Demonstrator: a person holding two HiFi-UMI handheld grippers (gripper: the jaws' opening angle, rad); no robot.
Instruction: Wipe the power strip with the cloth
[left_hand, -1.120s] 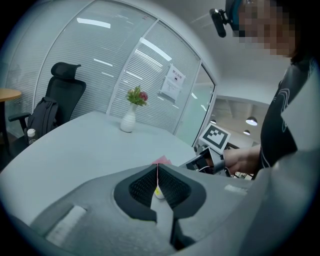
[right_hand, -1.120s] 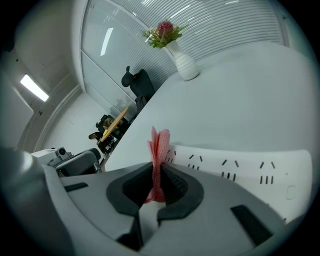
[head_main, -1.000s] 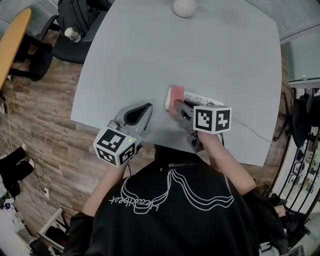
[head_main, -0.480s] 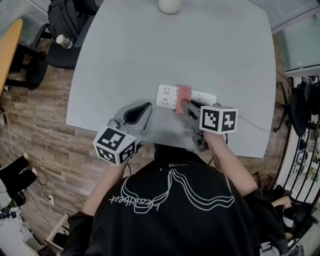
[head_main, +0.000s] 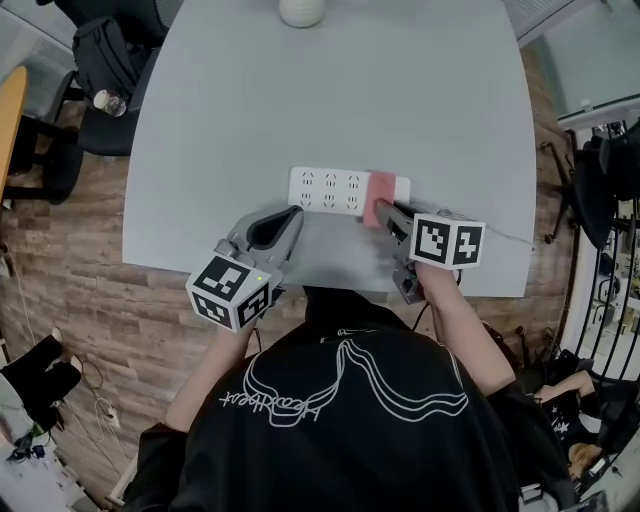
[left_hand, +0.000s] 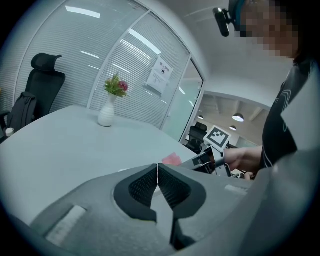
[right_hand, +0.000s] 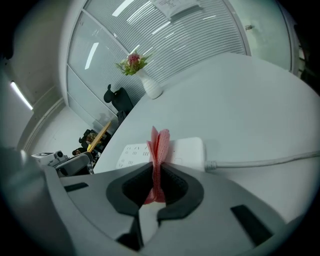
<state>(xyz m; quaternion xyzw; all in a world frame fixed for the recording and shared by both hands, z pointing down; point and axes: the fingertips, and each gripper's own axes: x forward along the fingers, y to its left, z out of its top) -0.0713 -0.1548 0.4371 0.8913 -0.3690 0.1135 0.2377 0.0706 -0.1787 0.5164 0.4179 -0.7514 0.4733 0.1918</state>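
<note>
Cloth in R tongs hides part of pwr strip.

vase cut by top edge, power strip partly under cloth

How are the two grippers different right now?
The right gripper pinches the pink cloth; the left gripper is shut on nothing. The right gripper has its cloth on the right end of the power strip; the left gripper sits by the strip's left half, with nothing to wipe with. Both are grey, both are closed, and each carries a marker cube.
</note>
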